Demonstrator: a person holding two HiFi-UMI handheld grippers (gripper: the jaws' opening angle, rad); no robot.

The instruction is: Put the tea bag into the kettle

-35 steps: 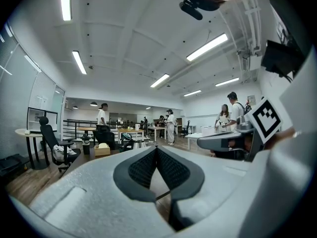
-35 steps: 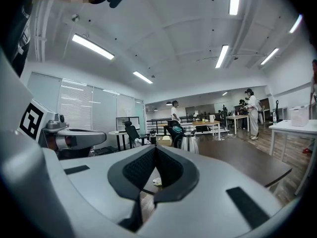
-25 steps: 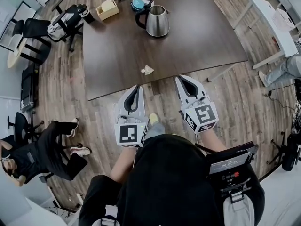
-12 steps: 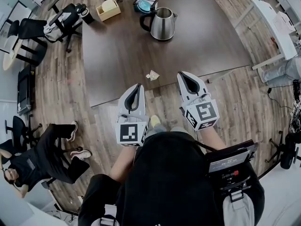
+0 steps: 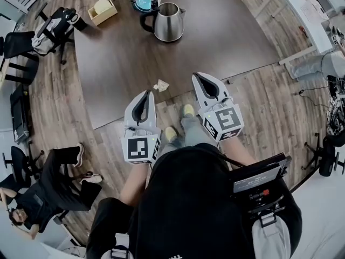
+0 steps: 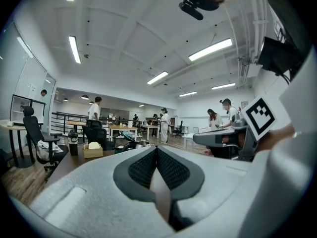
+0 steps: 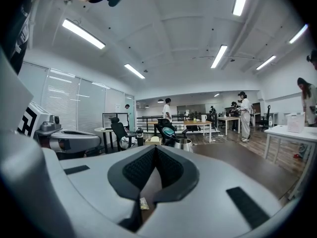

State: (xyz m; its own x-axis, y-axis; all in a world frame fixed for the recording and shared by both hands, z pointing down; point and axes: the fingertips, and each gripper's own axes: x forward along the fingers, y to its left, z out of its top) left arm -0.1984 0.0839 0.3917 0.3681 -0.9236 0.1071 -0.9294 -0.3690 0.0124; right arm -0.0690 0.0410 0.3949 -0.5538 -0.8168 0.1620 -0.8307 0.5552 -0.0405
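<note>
Head view, not L's: tea bag [image 5: 160, 85]

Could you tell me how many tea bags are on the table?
1: the tea bag lies by the near edge of the table, ahead of the left gripper; the box could hide more.

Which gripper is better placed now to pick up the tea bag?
Probably left. The left gripper is nearer the tea bag than the right gripper; both are shut and empty, so either must open first.

Tan box [image 5: 102, 11] on dark table [image 5: 215, 42]; backpack [image 5: 51, 28]
</note>
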